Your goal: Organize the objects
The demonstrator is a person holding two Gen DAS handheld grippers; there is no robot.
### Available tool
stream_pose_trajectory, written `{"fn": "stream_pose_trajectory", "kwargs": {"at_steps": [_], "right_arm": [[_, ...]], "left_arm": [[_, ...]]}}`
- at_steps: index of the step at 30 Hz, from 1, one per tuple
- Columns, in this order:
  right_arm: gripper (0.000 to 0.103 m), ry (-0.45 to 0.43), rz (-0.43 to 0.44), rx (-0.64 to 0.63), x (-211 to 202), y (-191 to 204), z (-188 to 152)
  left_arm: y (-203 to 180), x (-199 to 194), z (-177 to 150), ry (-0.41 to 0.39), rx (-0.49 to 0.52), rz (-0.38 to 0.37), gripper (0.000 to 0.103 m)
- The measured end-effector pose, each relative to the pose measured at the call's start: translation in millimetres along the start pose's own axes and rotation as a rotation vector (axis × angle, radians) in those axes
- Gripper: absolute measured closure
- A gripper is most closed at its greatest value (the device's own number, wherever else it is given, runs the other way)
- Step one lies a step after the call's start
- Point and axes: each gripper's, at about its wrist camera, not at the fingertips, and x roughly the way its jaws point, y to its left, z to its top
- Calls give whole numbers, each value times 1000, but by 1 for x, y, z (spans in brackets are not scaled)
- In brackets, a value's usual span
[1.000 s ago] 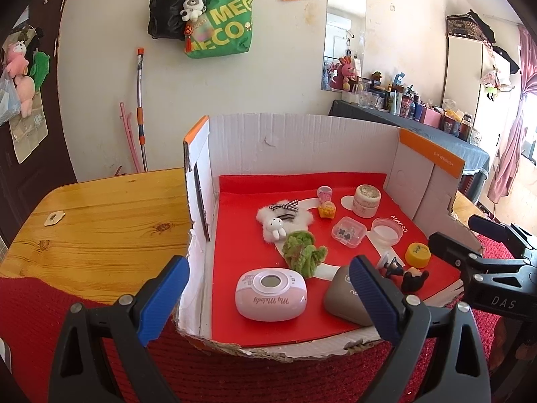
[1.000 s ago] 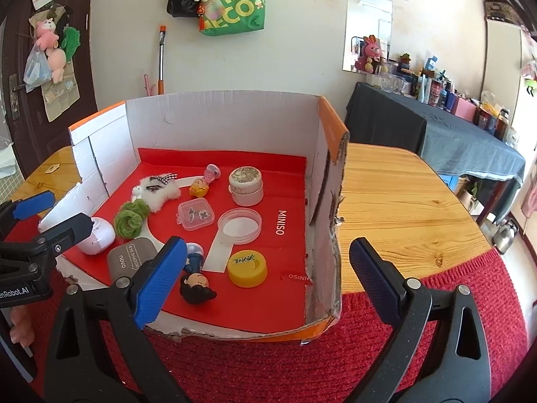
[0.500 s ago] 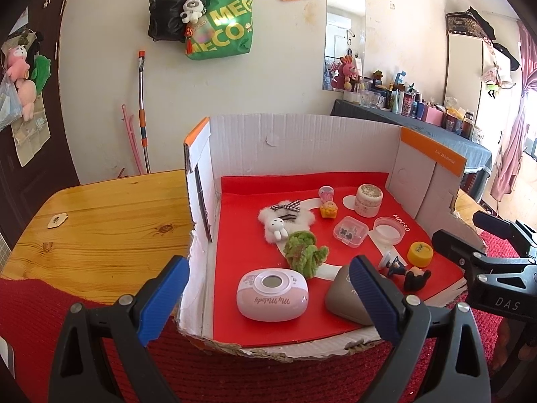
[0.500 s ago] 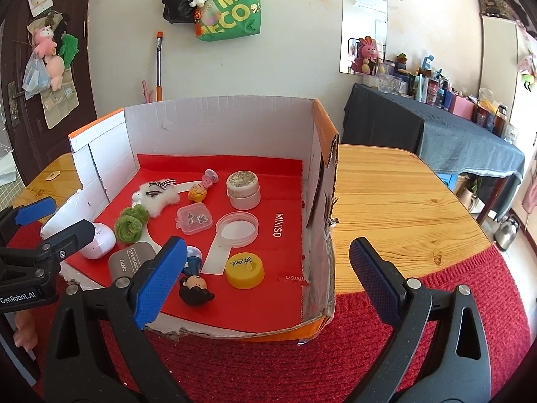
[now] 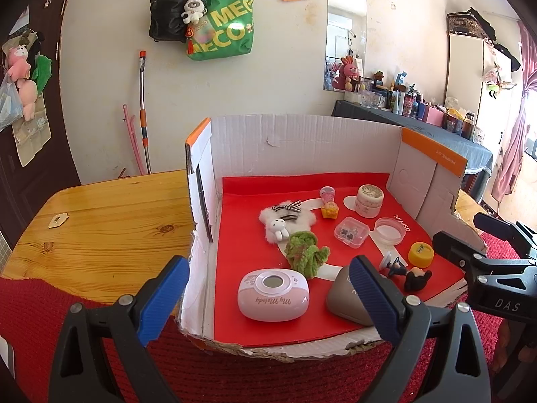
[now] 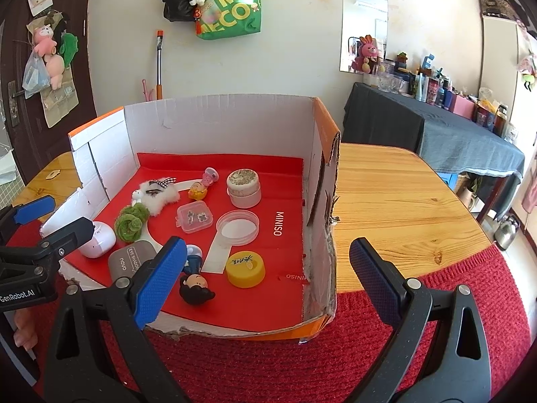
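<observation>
Ten or so small items — pink rounded device [image 5: 273, 294], grey eyeshadow case [image 6: 129, 259], yellow round tin [image 6: 245, 267], clear plastic box [image 6: 194, 216] — lie loose inside open cardboard box [image 5: 302, 141] on wooden worktop [image 6: 396, 194]. Left claw [image 5: 268, 297] and right claw [image 6: 266, 280] both spread wide, holding nothing, near box's front edge. Sorted or awaiting sorting — cannot tell.

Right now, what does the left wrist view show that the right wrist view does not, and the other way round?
Only the left wrist view shows the small display on top of the pink device, its "My Melody" lettering, and the open left gripper up close.

Only the right wrist view shows the "EYE SHADOW" print on the grey case, the marking on the yellow lid, and the bare wooden table right of the box.

Both show the cardboard box, green scrunchie, clear case and figurine.
</observation>
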Motion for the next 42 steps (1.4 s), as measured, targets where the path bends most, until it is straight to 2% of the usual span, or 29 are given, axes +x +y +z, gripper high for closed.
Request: {"fn": "stream_pose_trajectory", "kwargs": {"at_steps": [20,32,38,40,42], "right_arm": [[4,4,-2,-2,2,0,0],[4,-7,6,20,0,-4,-1],[4,-21,15,12,-11,-2,3],[4,-29,7,6,-17,-1,4],[4,-33,16,4,-25,-1,5]], "left_arm": [[0,-1,0,-1,1,-2,5],[0,-7,4,-32,8,13,5],[1,-15,6,-51,-9,21,5],[1,-22,7,-57,-11,17,0],[0,-32,9,-68,-9,12,0]]}}
